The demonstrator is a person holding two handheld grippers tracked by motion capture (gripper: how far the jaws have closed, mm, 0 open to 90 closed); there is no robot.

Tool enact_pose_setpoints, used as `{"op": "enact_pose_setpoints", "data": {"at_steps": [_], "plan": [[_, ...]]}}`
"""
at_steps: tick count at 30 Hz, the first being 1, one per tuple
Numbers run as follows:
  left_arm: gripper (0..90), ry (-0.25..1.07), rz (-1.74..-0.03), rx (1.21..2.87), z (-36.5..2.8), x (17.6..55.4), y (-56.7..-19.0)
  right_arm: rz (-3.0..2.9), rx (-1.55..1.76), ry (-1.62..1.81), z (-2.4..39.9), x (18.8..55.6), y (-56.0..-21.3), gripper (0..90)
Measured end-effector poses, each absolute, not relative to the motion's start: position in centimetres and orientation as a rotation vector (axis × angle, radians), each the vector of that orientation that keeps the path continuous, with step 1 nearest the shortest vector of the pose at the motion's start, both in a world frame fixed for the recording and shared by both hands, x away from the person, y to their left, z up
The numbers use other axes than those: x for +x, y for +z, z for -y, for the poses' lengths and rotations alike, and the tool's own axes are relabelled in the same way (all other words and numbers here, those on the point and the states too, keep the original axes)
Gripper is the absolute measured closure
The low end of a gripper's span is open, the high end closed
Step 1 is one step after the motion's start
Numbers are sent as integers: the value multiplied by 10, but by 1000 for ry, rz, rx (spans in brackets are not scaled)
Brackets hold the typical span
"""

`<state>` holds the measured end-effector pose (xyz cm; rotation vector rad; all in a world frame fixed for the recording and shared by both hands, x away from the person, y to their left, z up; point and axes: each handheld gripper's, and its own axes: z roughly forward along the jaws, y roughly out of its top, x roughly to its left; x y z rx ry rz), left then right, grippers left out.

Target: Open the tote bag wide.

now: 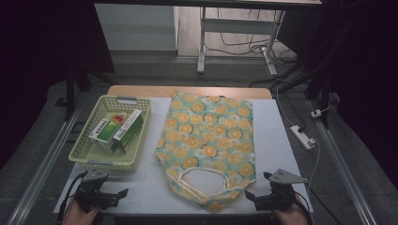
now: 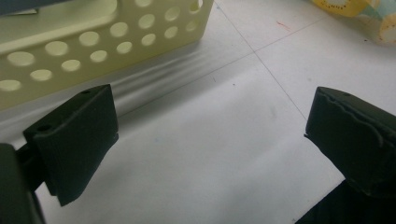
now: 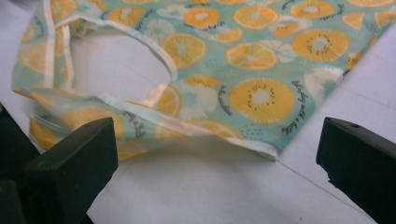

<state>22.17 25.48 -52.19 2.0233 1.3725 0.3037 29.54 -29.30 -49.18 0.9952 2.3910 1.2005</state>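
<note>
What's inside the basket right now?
The basket holds green-and-white boxes with red and orange ends, lying packed side by side; at least two show. Whatever lies beneath them is covered, and the near wall hides the floor's front edge.

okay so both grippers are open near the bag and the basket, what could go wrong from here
The bag lies flat, its handle thin against the table, so the right gripper may pinch just one layer or slip off.

The left gripper sits close by the basket; it could shove that light basket instead of clearing its wall to reach the boxes.
</note>
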Motion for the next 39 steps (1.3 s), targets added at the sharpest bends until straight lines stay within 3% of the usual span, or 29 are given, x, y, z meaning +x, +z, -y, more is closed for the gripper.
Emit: {"op": "enact_pose_setpoints", "data": {"at_steps": [19, 39], "plan": [[27, 309, -1370, 2025, -254, 221, -522, -2422, 900, 1223, 280, 293, -487, 0], [27, 302, -1374, 2019, -255, 222, -522, -2557, 764, 1216, 236, 289, -480, 0]]}}
